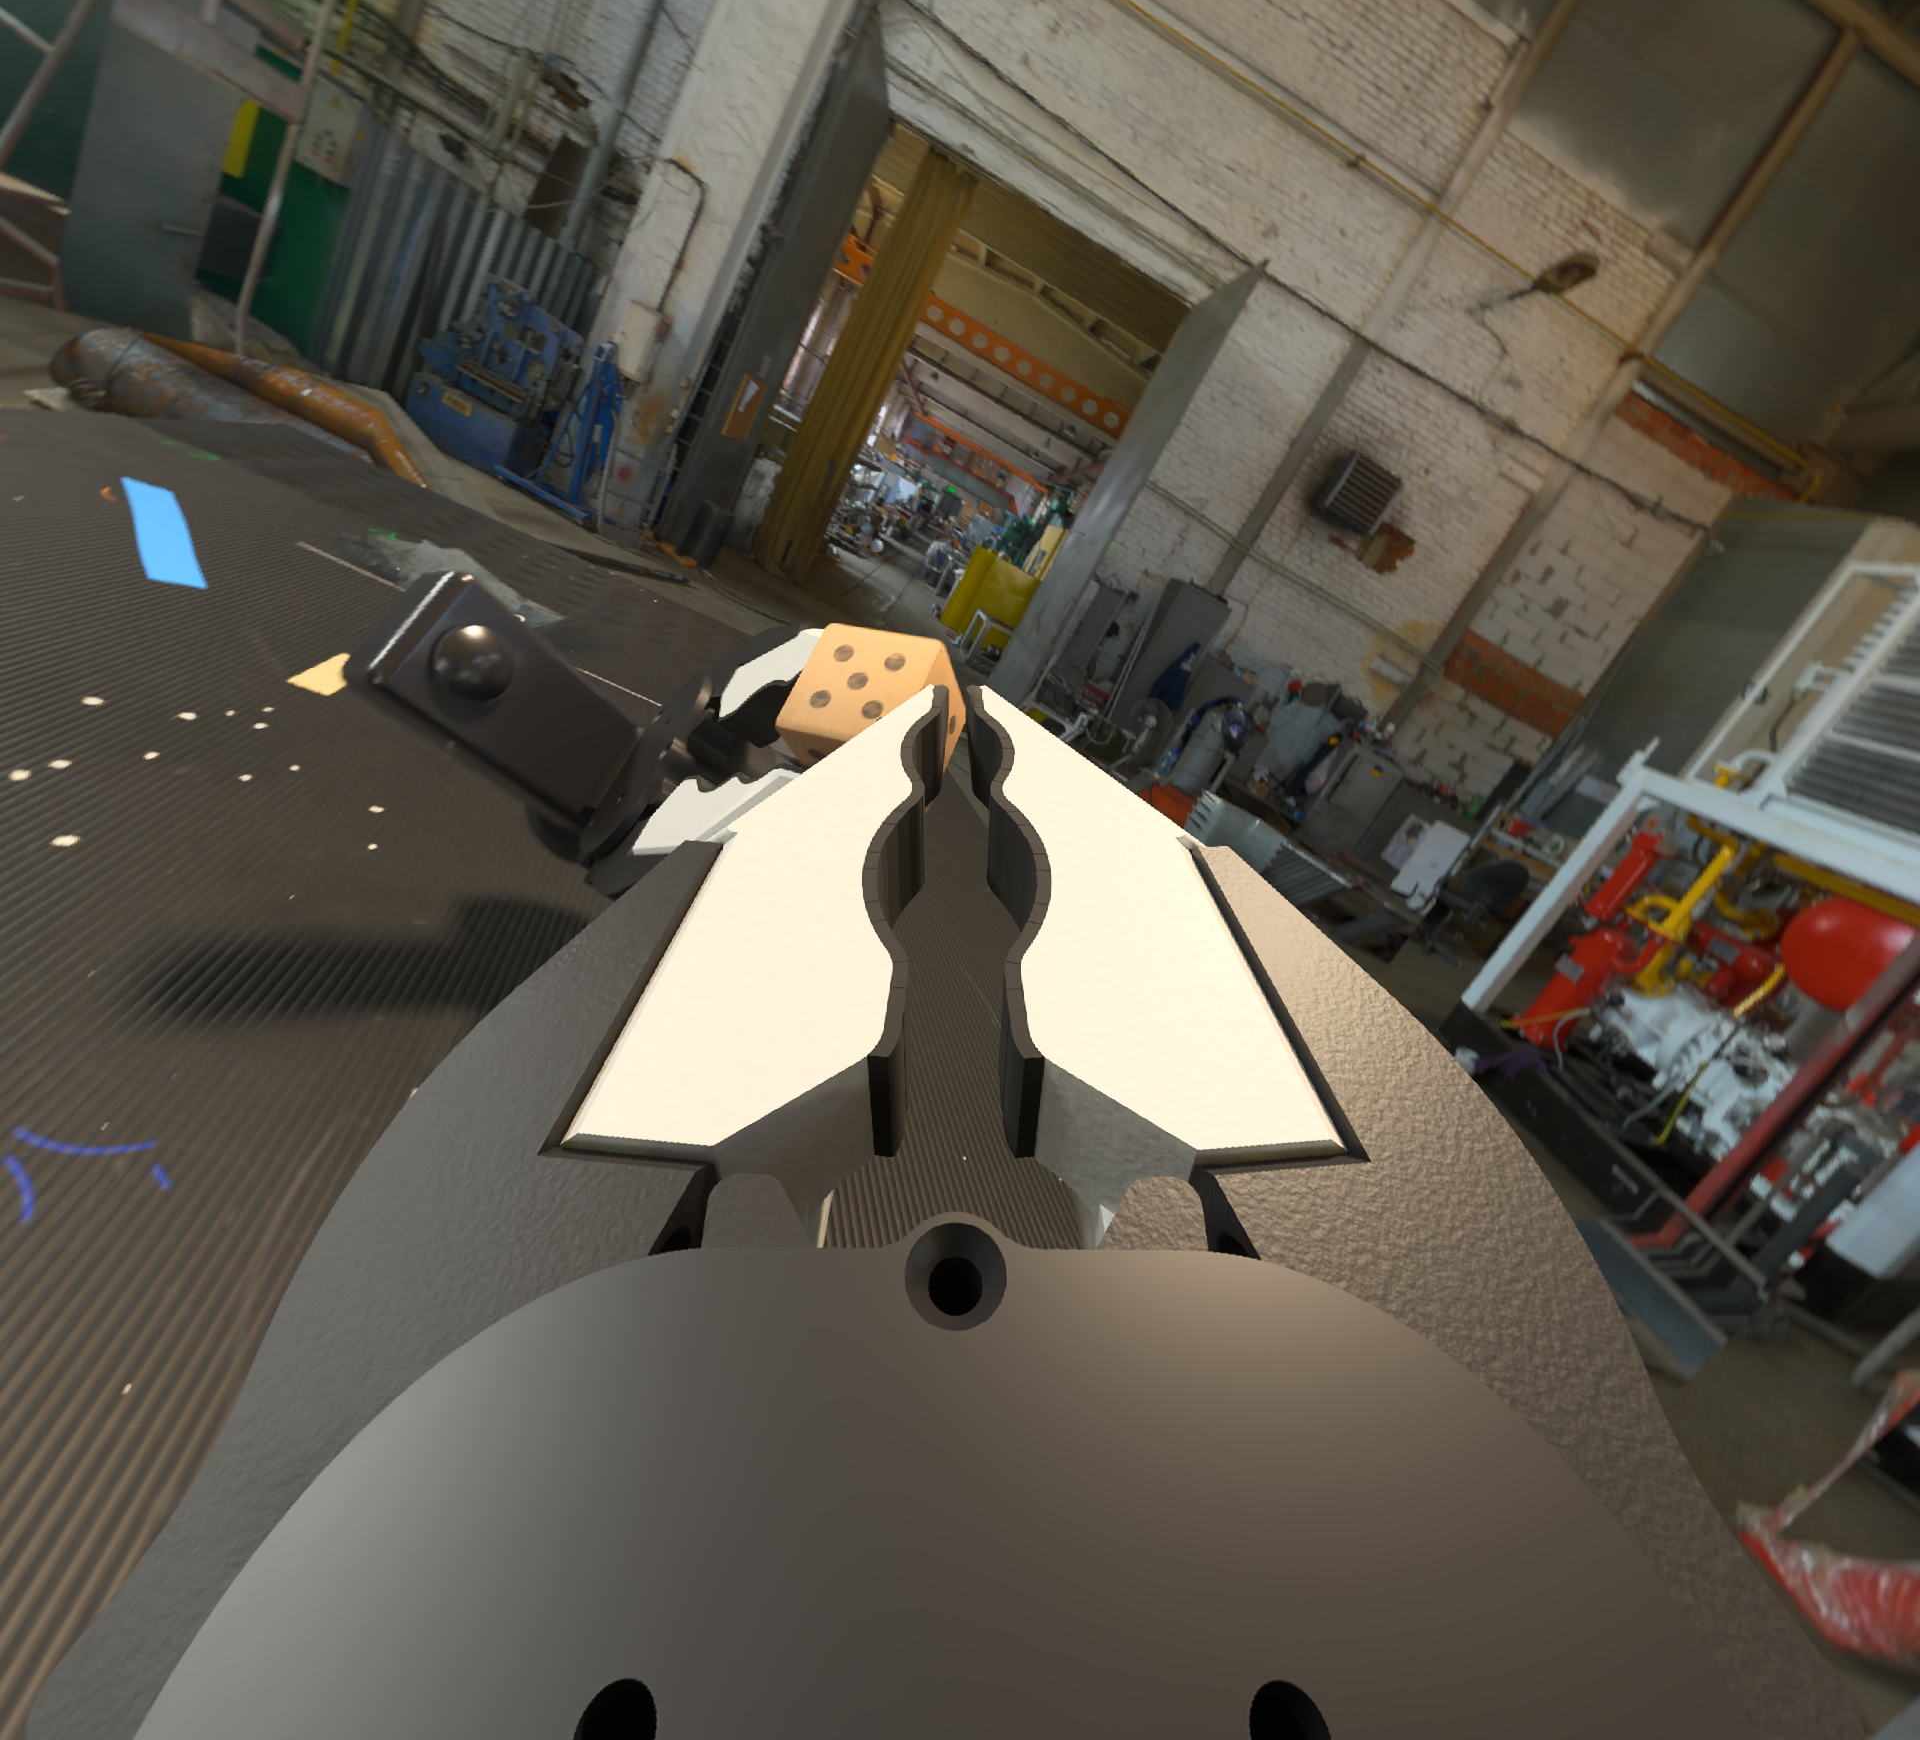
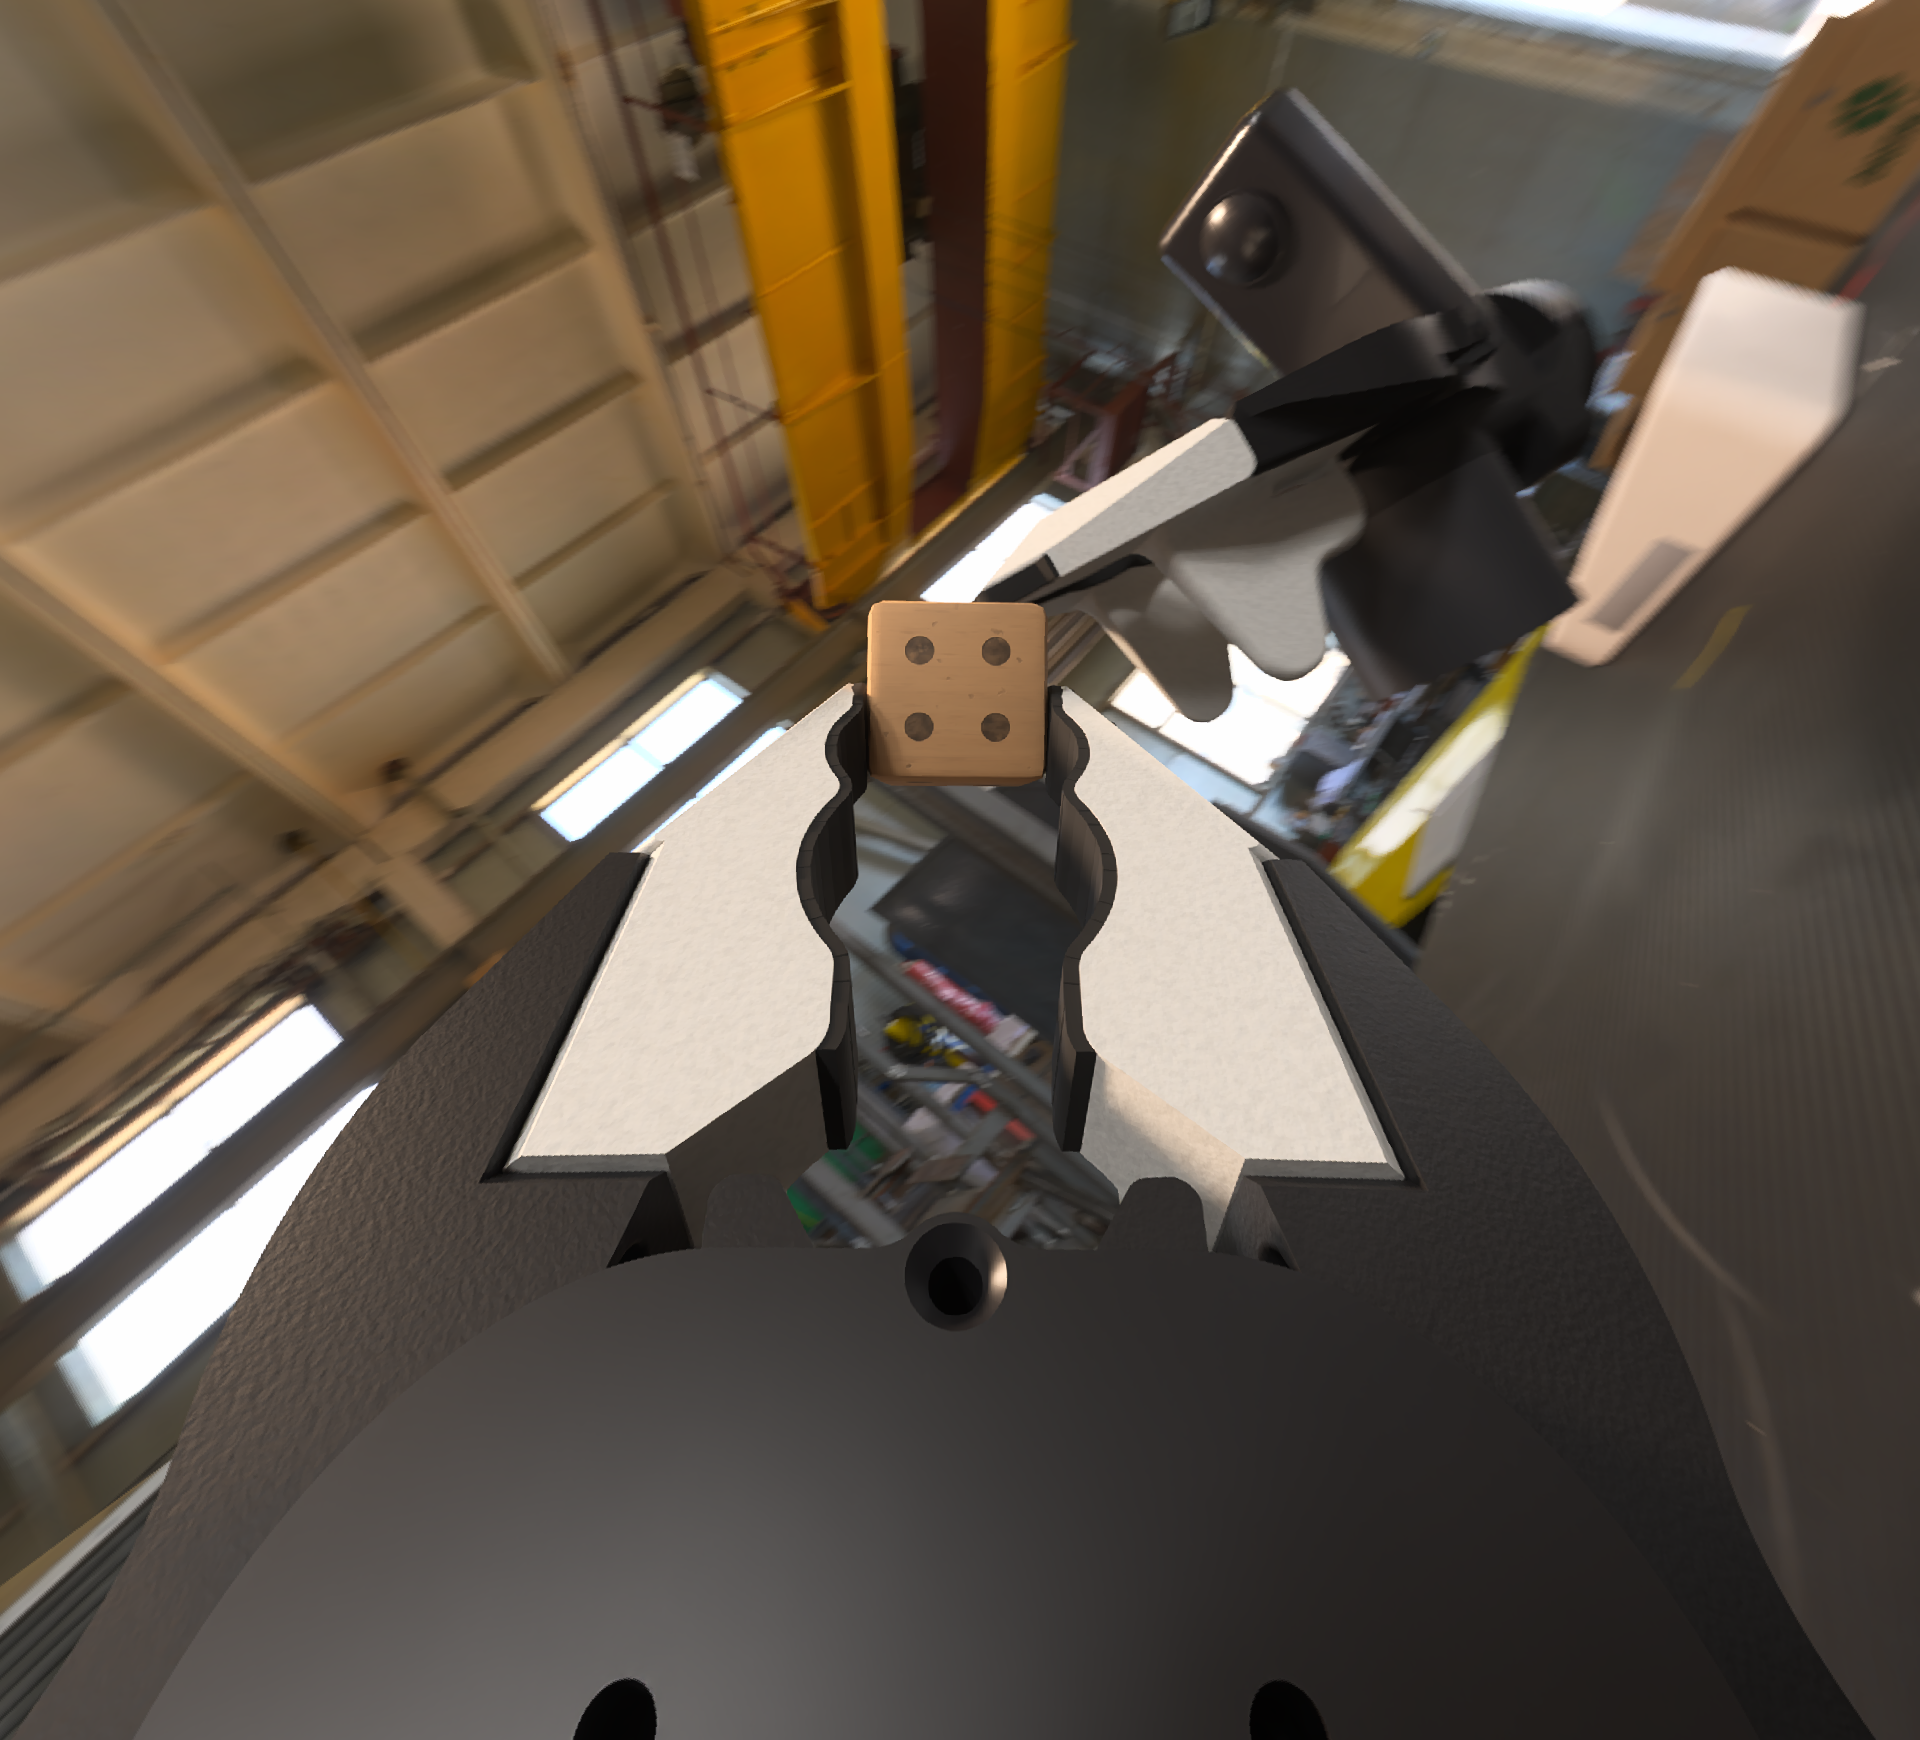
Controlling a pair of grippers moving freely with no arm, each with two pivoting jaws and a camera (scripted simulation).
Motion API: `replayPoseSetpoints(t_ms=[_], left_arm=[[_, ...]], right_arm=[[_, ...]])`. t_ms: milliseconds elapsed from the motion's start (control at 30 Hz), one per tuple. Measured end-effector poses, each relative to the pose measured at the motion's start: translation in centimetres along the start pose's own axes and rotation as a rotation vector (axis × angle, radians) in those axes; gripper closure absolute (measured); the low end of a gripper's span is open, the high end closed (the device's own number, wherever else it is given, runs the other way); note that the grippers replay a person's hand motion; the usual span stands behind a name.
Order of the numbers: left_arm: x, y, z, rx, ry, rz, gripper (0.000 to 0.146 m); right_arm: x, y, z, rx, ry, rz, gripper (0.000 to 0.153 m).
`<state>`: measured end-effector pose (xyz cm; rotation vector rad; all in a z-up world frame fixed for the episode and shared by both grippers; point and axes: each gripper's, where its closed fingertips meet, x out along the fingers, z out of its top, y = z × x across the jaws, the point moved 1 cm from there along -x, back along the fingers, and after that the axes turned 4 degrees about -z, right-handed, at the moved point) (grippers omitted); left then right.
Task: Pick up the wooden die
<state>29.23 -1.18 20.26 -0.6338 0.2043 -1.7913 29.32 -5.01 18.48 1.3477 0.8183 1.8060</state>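
The wooden die (image 2: 956, 693) is pinched between the tips of my right gripper (image 2: 956, 703), which is shut on it and holds it up in the air, its four-dot face towards the camera. In the left wrist view the die (image 1: 862, 682) shows its five-dot face just beyond my left gripper (image 1: 958, 703), whose jaws stand almost together with nothing between them. The right gripper (image 1: 748, 734) reaches in there from the left. The left gripper (image 2: 1029, 604) shows at the upper right of the right wrist view, its tips right beside the die.
A dark ribbed table top (image 1: 208, 911) lies below and to the left, with a blue tape strip (image 1: 161, 532) and small pale specks on it. Its far edge runs diagonally. A factory hall with machinery surrounds it.
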Motion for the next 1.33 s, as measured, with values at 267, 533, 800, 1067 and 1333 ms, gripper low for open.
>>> replayPoseSetpoints(t_ms=[267,533,800,1067,1333], left_arm=[[-5.5,5.8,2.0,-0.138,-0.089,0.336,0.144],[-24.2,8.2,2.0,-0.275,-0.196,1.191,0.144],[-26.8,10.0,-1.5,-0.391,-0.236,1.285,0.144],[-26.8,10.7,-1.7,-0.422,-0.282,1.262,0.144],[-25.9,10.5,-1.1,-0.447,-0.306,1.19,0.144]], right_arm=[[-2.9,-2.8,2.1,-0.273,-0.089,-0.437,0.119],[-4.8,-4.5,3.2,-0.495,-0.089,-0.737,0.119],[-4.3,-5.2,2.4,-0.479,-0.049,-0.749,0.119],[-5.5,-5.3,3.0,-0.465,-0.082,-0.784,0.119],[-6.2,-5.3,3.5,-0.491,-0.096,-0.82,0.119]])
